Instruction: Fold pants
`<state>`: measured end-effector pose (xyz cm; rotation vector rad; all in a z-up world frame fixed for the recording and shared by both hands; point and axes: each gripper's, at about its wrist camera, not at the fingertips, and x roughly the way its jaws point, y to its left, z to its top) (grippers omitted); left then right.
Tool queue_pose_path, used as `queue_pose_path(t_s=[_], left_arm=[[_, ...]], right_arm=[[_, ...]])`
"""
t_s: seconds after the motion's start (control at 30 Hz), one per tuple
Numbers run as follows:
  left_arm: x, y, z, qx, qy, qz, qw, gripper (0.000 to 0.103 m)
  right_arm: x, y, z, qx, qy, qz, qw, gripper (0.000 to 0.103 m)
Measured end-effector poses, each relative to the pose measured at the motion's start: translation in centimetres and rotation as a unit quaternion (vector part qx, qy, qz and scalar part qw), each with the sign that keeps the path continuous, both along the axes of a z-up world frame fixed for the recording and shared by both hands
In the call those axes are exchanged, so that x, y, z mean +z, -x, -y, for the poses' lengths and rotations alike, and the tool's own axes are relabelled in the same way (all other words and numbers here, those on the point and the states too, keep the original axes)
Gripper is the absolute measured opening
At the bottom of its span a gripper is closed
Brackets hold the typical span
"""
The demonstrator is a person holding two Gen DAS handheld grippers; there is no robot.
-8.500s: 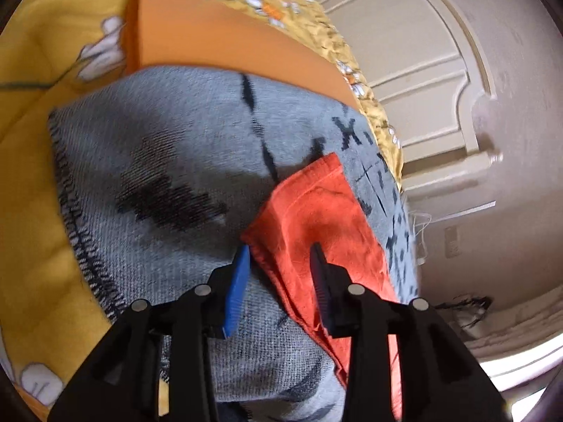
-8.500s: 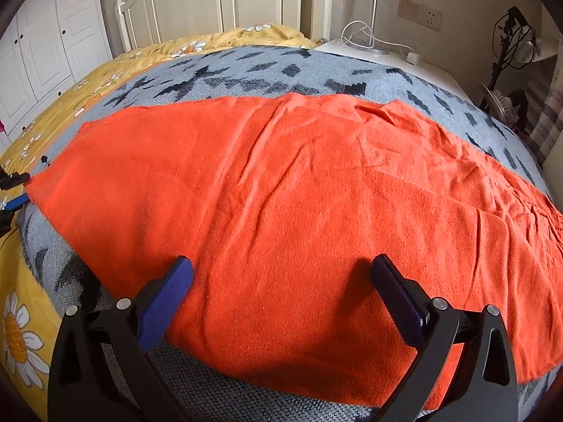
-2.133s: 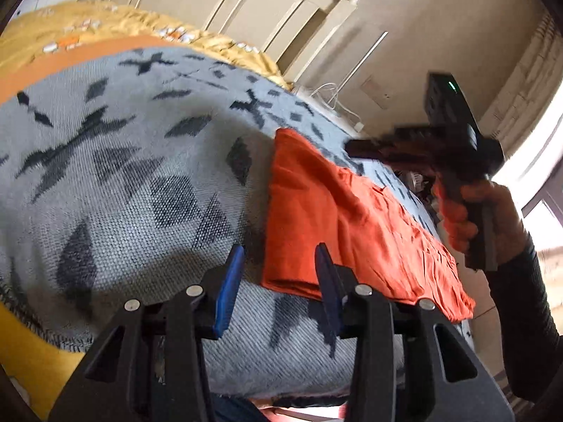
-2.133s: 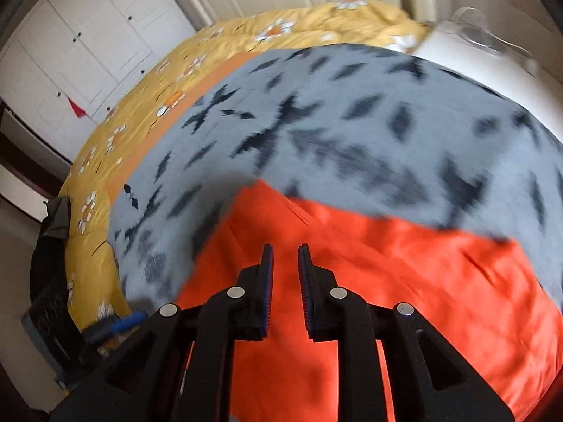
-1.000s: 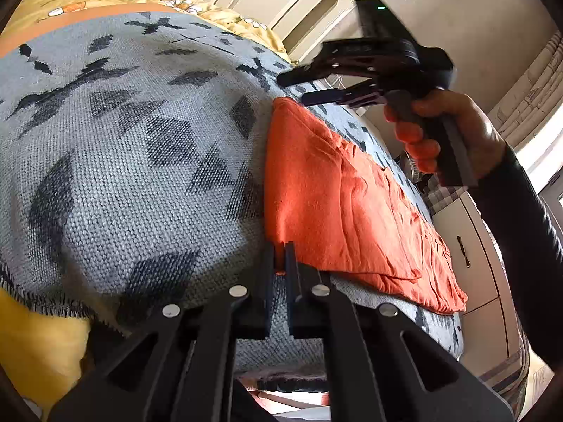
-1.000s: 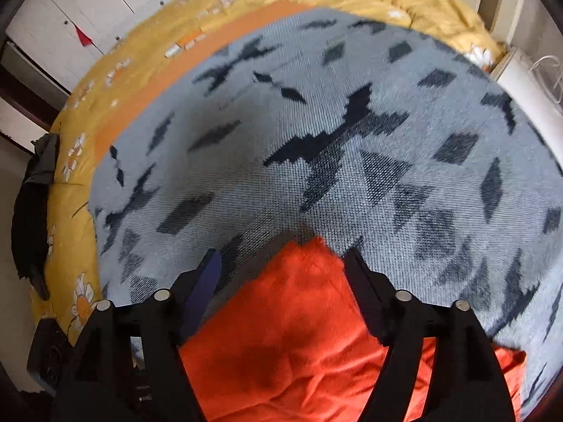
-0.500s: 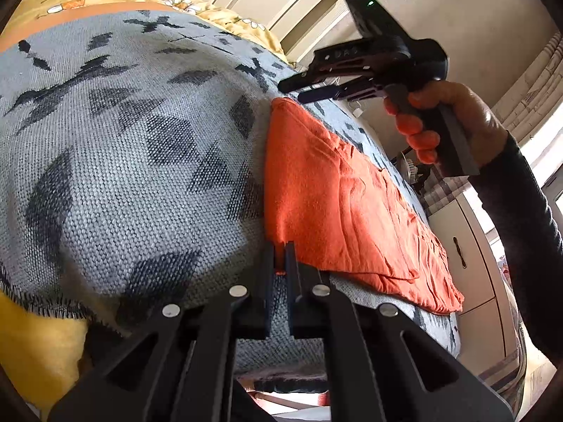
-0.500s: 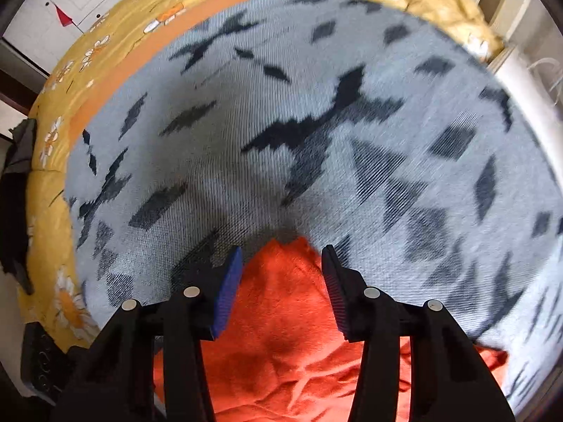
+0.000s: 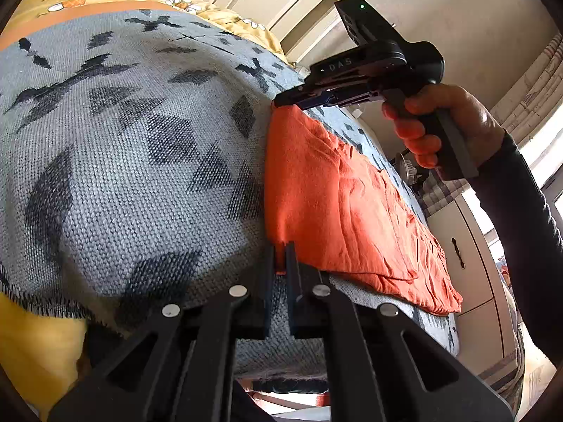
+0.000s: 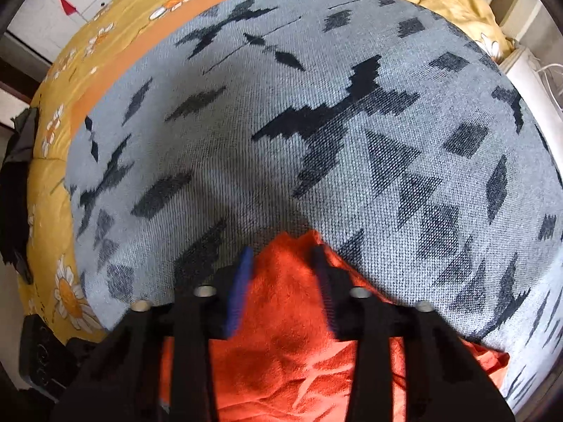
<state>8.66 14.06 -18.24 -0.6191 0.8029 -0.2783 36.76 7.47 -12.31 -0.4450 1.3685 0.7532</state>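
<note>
Orange pants (image 9: 337, 193) lie folded in a long strip on the grey patterned blanket (image 9: 133, 161), which covers the yellow floral bedspread (image 10: 67, 295). Left gripper (image 9: 280, 263) is clamped on the near corner of the pants, jaws pressed together on the cloth. Right gripper (image 10: 281, 281) sits at the far corner with the fabric peak between its jaws, which stand apart with a gap (blue pads a bit blurred). Right hand (image 9: 443, 123) holds its handle.
</note>
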Motion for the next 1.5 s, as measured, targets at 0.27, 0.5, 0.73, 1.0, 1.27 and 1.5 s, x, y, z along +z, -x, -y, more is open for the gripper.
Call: queue_pose_path(t_s=[0.27,0.5,0.73,1.0,1.27,1.5], left_arm=[[1.6,-0.2,1.5,-0.001,-0.051,0.025,0.9984,0.050],[0.9,-0.6,0.7,-0.001,-0.022,0.012,0.9997,0.030],[0.9,-0.7,1.0,-0.003,-0.032,0.009,0.9994,0.022],[0.9,-0.5,0.7,0.003,-0.038,0.008,0.9992,0.004],[0.7,-0.5,1.0,0.006,-0.052,-0.003,0.9986,0.004],[2.4,0.9,0.5,0.014,-0.067,0.012,0.9976,0.017]], right_arm=[[0.4,-0.1,0.4,-0.008,-0.019,-0.007,1.000,0.016],[0.5,-1.2,1.1,-0.040,-0.046,-0.027,0.998,0.024],[0.0,-1.9,0.6,-0.047,-0.045,-0.025,0.998,0.024],[0.1,-0.9,0.5,-0.028,-0.030,0.012,0.999,0.001],[1.0,-0.3,1.5,-0.051,-0.083,0.066,0.993,0.000],[4.9,0.1,8.1,-0.161,-0.184,0.142,0.959,0.006]])
